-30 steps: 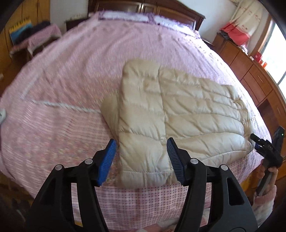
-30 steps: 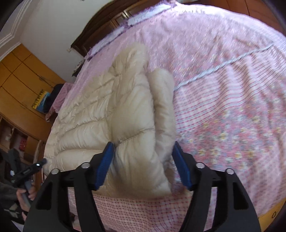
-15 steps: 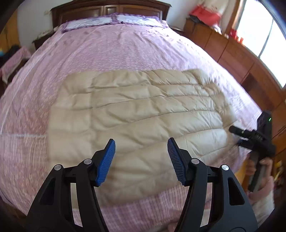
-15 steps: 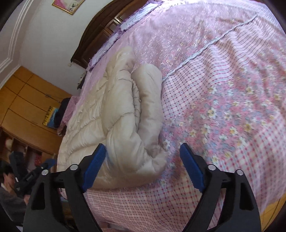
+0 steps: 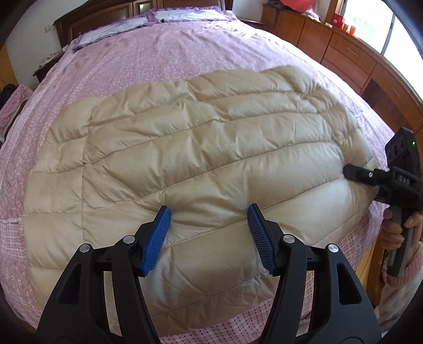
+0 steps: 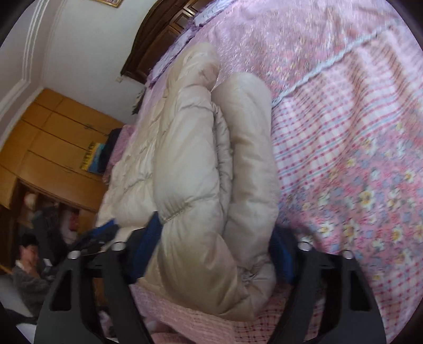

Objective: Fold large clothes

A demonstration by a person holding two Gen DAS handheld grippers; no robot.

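A beige puffer jacket (image 5: 201, 148) lies folded across the pink bedspread (image 5: 164, 53) near the bed's foot. My left gripper (image 5: 208, 227) is open, its blue pads (image 5: 156, 238) resting on the jacket's near middle with only flat quilting between them. My right gripper (image 6: 215, 246) is at the jacket's right end (image 6: 211, 201). Its jaws are closing, and the thick folded roll fills the gap, bulging against both pads. In the left wrist view the right gripper (image 5: 354, 172) shows at the jacket's right edge, held by a hand (image 5: 396, 227) in a pink sleeve.
A dark wooden headboard (image 5: 137, 10) and pillows (image 5: 182, 16) are at the far end of the bed. Wooden drawers (image 5: 343, 55) run along the right under a window. In the right wrist view, yellow wardrobes (image 6: 55, 143) and a seated person (image 6: 29, 267) are at the left.
My left gripper swung right across the jacket and came closer to its middle. The right gripper's jaws widened, then closed in around the folded end as it dropped lower.
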